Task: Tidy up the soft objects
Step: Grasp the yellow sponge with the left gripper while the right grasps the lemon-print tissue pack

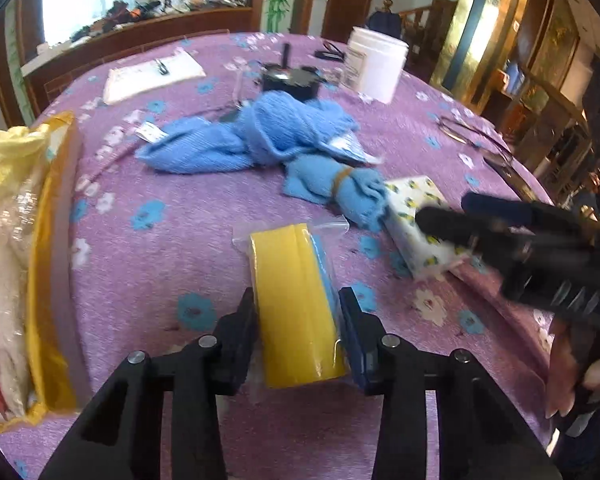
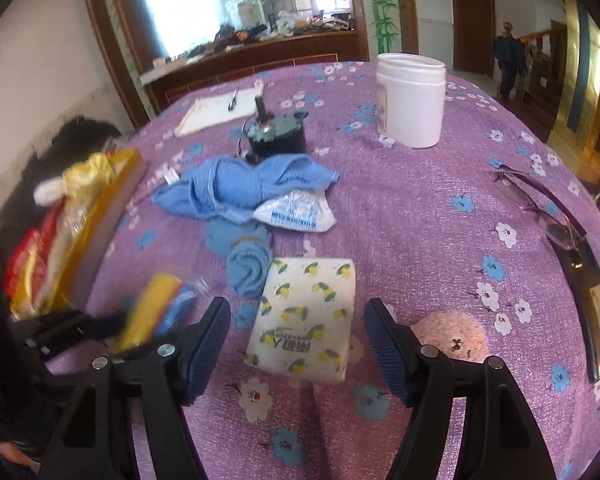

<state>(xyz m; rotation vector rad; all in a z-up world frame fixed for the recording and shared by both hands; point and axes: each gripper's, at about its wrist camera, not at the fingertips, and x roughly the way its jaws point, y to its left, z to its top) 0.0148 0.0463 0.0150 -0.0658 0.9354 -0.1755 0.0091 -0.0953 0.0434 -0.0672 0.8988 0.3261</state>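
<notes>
A yellow sponge (image 1: 292,288) with a blue underside, wrapped in clear plastic, lies on the purple flowered tablecloth (image 1: 172,248). My left gripper (image 1: 300,320) is shut on it, one pad against each long side. In the right wrist view the sponge (image 2: 156,312) shows blurred at lower left. A white tissue pack (image 2: 304,312) printed with lemons lies between the fingers of my right gripper (image 2: 298,332), which stands open with a gap on both sides. A rolled blue cloth (image 2: 248,260) bound by a rubber band touches the pack's far corner. A larger blue towel (image 1: 260,136) lies behind it.
A yellow bag (image 1: 48,240) of packaged goods lines the left edge. Farther back stand a white jar (image 2: 412,100), a black motor (image 2: 276,136) and a notepad (image 1: 152,74). A white packet (image 2: 296,210) lies by the towel, a pink fluffy thing (image 2: 452,336) beside the pack, glasses (image 2: 540,200) at right.
</notes>
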